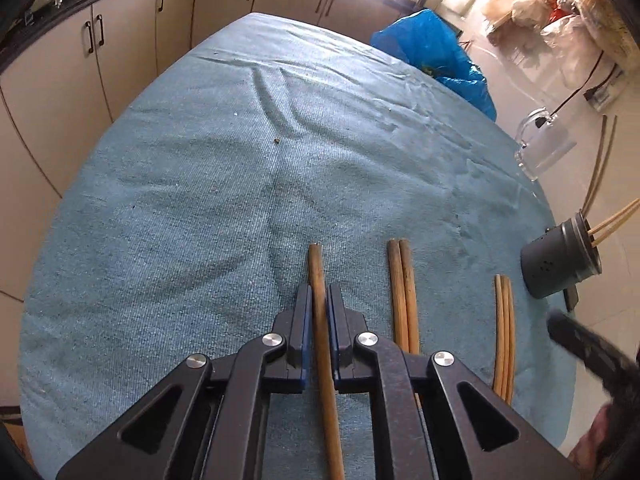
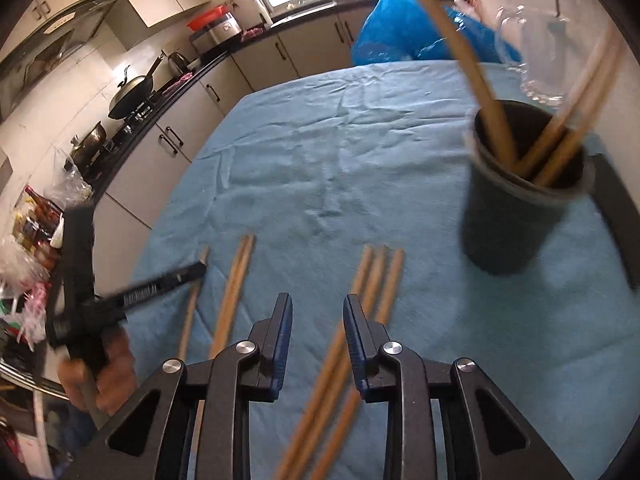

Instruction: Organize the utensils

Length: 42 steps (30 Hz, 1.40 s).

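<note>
In the left wrist view, my left gripper is shut on a single wooden chopstick that lies along the blue cloth. A pair of chopsticks and a thinner bundle lie to its right. A dark cup with chopsticks in it stands at the far right. In the right wrist view, my right gripper is open above three chopsticks on the cloth, which pass beside its right finger. The dark cup stands ahead right. The left gripper shows at the left, on its chopstick.
A clear glass mug stands beyond the cup near the table's right edge. A blue plastic bag sits past the far edge. Kitchen cabinets run behind the table. A hand holds the left gripper.
</note>
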Each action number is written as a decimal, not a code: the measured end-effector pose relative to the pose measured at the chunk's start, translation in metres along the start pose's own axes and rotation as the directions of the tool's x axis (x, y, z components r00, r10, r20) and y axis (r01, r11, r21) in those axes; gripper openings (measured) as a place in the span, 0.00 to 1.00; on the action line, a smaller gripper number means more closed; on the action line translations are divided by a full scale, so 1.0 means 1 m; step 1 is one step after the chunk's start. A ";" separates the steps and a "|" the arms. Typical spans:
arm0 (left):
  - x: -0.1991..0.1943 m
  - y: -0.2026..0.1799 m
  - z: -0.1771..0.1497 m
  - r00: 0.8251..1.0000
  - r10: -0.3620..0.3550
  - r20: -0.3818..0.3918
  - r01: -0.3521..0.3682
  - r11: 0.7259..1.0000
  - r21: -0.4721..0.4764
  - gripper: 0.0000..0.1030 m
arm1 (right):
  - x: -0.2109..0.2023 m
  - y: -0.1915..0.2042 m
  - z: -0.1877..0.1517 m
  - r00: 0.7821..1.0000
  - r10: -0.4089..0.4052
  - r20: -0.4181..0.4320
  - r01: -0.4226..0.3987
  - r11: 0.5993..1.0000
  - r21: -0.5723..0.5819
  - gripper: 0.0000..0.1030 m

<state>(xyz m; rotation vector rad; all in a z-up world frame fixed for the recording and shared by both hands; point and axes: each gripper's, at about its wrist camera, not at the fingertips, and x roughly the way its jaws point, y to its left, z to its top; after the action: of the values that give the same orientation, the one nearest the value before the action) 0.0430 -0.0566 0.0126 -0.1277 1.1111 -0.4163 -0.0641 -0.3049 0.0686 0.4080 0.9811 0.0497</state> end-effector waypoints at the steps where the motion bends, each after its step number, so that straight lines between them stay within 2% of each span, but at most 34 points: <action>1: 0.000 0.000 0.000 1.000 -0.005 0.004 0.005 1.000 -0.001 0.08 | 0.007 0.001 0.006 1.000 -0.005 -0.011 0.006 1.000 0.010 0.28; 7: -0.001 0.003 -0.002 1.000 -0.023 0.013 0.023 1.000 -0.001 0.08 | 0.046 -0.001 0.021 0.991 -0.066 -0.118 0.072 0.996 0.047 0.26; 10: -0.002 0.004 -0.003 1.000 -0.025 0.015 0.025 1.000 0.001 0.08 | 0.054 -0.001 0.021 0.981 -0.134 -0.140 0.140 0.990 0.035 0.26; 18: -0.002 0.003 -0.003 1.000 -0.017 0.013 0.017 1.000 0.004 0.08 | 0.062 -0.006 0.022 0.968 -0.190 -0.162 0.197 0.980 0.028 0.26; 19: -0.001 0.002 -0.002 1.000 -0.013 0.011 0.013 1.000 0.005 0.07 | 0.063 -0.005 0.022 0.966 -0.204 -0.161 0.208 0.978 0.014 0.21; 20: -0.001 0.000 -0.001 1.000 -0.006 0.009 0.006 1.000 0.011 0.07 | 0.065 -0.003 0.023 0.960 -0.229 -0.159 0.231 0.973 -0.008 0.11; 21: -0.001 -0.002 -0.001 1.000 -0.001 0.009 0.001 1.000 0.015 0.07 | 0.068 -0.002 0.024 0.957 -0.245 -0.157 0.245 0.969 -0.023 0.08; 24: -0.002 -0.005 -0.002 1.000 0.007 0.014 -0.007 1.000 0.030 0.07 | 0.064 -0.005 0.024 0.968 -0.206 -0.146 0.209 0.978 0.001 0.07; 28: -0.020 -0.007 -0.002 0.999 0.004 0.047 -0.005 1.000 0.029 0.07 | 0.040 -0.002 0.021 0.988 -0.138 -0.071 0.139 0.990 0.011 0.07; 32: -0.049 -0.016 -0.004 0.995 -0.007 0.101 0.002 0.999 0.042 0.06 | -0.008 0.016 0.014 0.993 -0.089 0.079 0.093 0.995 -0.043 0.07; 35: -0.076 -0.025 -0.008 0.989 -0.019 0.147 0.011 0.998 0.057 0.06 | -0.043 0.030 0.003 0.980 -0.048 0.191 0.067 0.993 -0.095 0.07; 38: -0.105 -0.036 -0.013 0.980 -0.034 0.197 0.019 0.997 0.078 0.06 | -0.073 0.046 -0.011 0.952 -0.016 0.307 0.062 0.988 -0.142 0.06; 42: -0.135 -0.051 -0.018 0.967 -0.057 0.247 0.031 0.994 0.107 0.06 | -0.101 0.053 -0.028 0.921 0.018 0.390 0.053 0.984 -0.171 0.06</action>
<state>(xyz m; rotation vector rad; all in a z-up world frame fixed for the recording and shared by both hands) -0.0370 -0.0489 0.1342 -0.1113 0.8383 -0.4824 -0.1362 -0.2696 0.1541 0.2306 0.5781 0.0377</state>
